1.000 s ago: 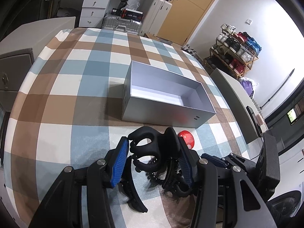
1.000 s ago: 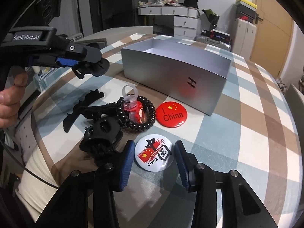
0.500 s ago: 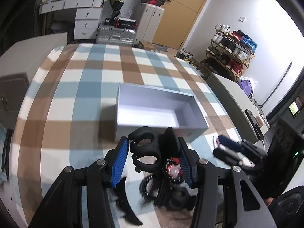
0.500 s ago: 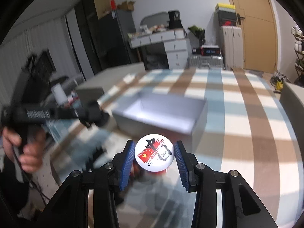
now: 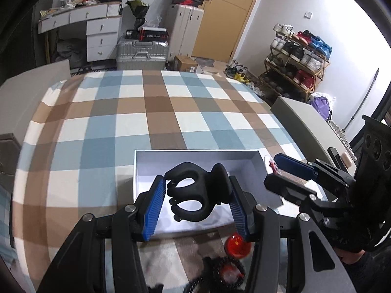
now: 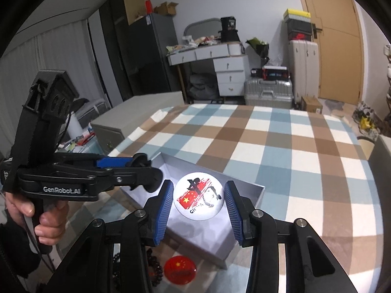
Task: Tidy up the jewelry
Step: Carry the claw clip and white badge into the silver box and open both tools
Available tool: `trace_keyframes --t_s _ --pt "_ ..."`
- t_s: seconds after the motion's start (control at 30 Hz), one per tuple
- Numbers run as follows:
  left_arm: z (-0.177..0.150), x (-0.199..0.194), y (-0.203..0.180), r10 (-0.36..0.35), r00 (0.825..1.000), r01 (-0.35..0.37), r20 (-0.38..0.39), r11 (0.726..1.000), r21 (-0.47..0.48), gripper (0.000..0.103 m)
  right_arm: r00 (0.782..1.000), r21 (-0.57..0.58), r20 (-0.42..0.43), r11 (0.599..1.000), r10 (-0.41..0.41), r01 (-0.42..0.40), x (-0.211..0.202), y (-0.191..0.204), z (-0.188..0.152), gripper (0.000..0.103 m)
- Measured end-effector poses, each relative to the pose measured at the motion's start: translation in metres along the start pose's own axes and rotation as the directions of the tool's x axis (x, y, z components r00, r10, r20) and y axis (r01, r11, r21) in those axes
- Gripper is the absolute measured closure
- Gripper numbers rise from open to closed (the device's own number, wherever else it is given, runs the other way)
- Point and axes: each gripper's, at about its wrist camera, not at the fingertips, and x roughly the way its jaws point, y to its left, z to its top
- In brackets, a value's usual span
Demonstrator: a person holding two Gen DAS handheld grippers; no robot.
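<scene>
**A:** What had changed in the left wrist view?

**B:** A second earlier the left claw (image 5: 196, 206) had sat low by the pile on the bench (image 5: 102, 131), with the grey box (image 5: 195, 155) ahead of it. By this moment it had been lifted over the open box, pads clamped on the black hair clip (image 5: 195, 193) from both sides. The right claw (image 5: 289, 174), earlier at the lower right edge, had come up beside the box's right end.

**A:** How did the clip lie?

**B:** Its long axis ran left to right between the pads, the looped end against the left pad. The box's long axis also ran left to right.

**A:** Anything hard to read?

**B:** The red badge (image 5: 238, 245) and bead bracelet (image 5: 220, 274) below were blurred and partly behind the claw's frame. The white badge (image 5: 268, 163) showed only as a sliver.

**A:** And the right wrist view?

**B:** The white badge (image 6: 199, 199), earlier flat on the bench (image 6: 293, 146), was gripped at its left and right edges by the right claw (image 6: 199, 207), held above the box (image 6: 259, 191), printed face toward the camera and tilted. The left claw (image 6: 144, 171) hung over the box's left part; from there its hold was unclear. The red badge (image 6: 180, 268) and bracelet (image 6: 154, 268) were partly hidden.
</scene>
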Motion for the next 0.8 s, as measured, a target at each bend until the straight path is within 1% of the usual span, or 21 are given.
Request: trace_keyframes --t_s 0.13,0.27,0.37,0.47,0.5,0.53,0.63,0.67,0.7,0.73,0.77,0.8 --pt "0.001 0.013 0.001 0.006 0.999 -0.006 -0.038 1.0 0.007 0.058 0.999 -0.024 -0.037 1.0 0.004 -0.005 0.014 -0.001 -0.001 0.061" --pt "0.001 0.021 0.002 -0.005 0.998 0.005 -0.069 1.0 -0.001 0.058 0.996 -0.052 -0.083 0.999 -0.008 0.003 0.028 -0.002 -0.003 0.061" --pt "0.001 0.027 0.004 -0.021 0.995 0.02 -0.096 1.0 -0.012 0.058 0.994 -0.051 -0.107 0.999 -0.002 -0.003 0.037 -0.004 -0.004 0.061" --pt "0.002 0.032 0.006 -0.026 0.994 0.025 -0.111 1.0 -0.018 0.058 0.992 -0.043 -0.127 0.999 -0.011 0.005 0.045 -0.007 -0.003 0.061" --pt "0.002 0.032 0.006 -0.039 0.993 0.037 -0.113 0.999 -0.02 0.058 0.991 -0.04 -0.131 0.999 -0.01 0.005 0.046 -0.007 -0.003 0.061" --pt "0.003 0.033 0.006 -0.048 0.993 0.047 -0.112 0.999 -0.019 0.058 0.991 -0.035 -0.133 0.999 -0.008 0.004 0.048 -0.007 -0.003 0.061" --pt "0.004 0.034 0.005 -0.048 0.994 0.047 -0.102 0.999 -0.006 0.058 0.99 -0.029 -0.139 0.999 -0.022 0.018 0.054 -0.008 -0.003 0.06" --pt "0.004 0.033 0.004 -0.041 0.994 0.042 -0.101 0.999 0.0 0.058 0.99 -0.029 -0.142 0.999 -0.025 0.021 0.055 -0.009 -0.003 0.059" --pt "0.004 0.033 0.005 -0.037 0.995 0.037 -0.098 0.999 0.004 0.057 0.989 -0.028 -0.144 0.999 -0.025 0.021 0.055 -0.009 -0.004 0.054" --pt "0.004 0.032 0.005 -0.035 0.995 0.036 -0.096 0.999 0.01 0.054 0.99 -0.028 -0.14 0.999 -0.023 0.019 0.054 -0.008 -0.004 0.046" --pt "0.003 0.032 0.006 -0.037 0.994 0.038 -0.098 0.999 0.009 0.05 0.991 -0.029 -0.134 0.999 -0.03 0.026 0.053 -0.008 -0.004 0.041" --pt "0.003 0.031 0.007 -0.045 0.994 0.046 -0.099 0.999 0.008 0.049 0.992 -0.029 -0.121 0.999 -0.04 0.036 0.049 -0.008 -0.004 0.036"
